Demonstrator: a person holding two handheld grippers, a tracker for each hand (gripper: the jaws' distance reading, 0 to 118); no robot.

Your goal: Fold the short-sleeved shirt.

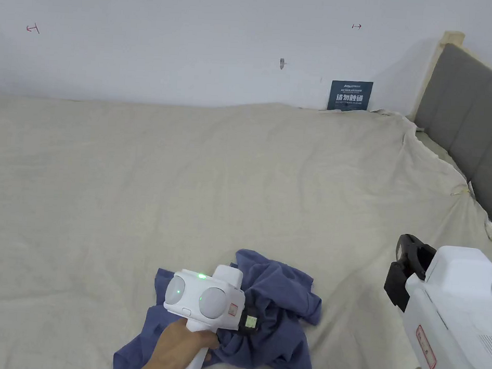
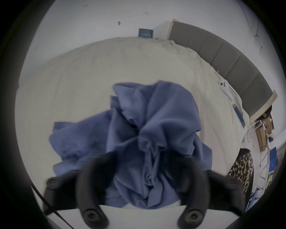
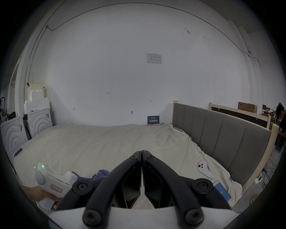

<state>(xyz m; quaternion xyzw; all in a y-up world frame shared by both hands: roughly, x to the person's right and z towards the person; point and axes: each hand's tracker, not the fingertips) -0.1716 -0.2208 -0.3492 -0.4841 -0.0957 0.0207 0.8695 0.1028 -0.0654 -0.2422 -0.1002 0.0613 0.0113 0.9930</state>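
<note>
A wide bed (image 1: 187,189) covered in a wrinkled beige sheet (image 3: 92,144) stands against a plain white wall (image 1: 196,44). A grey padded headboard (image 1: 472,128) in a pale wooden frame runs along the bed's right side. A small dark blue sign (image 1: 350,95) leans against the wall at the bed's far edge, near the headboard's corner. On the sheet beside the headboard lie a white handheld controller (image 3: 205,169) and, nearer, a blue flat packet (image 3: 222,192). Two white appliances with ringed fronts (image 3: 38,120) stand past the bed's left end, white foam blocks (image 3: 36,100) stacked on top. A sheet of paper (image 3: 154,58) is stuck high on the wall.
</note>
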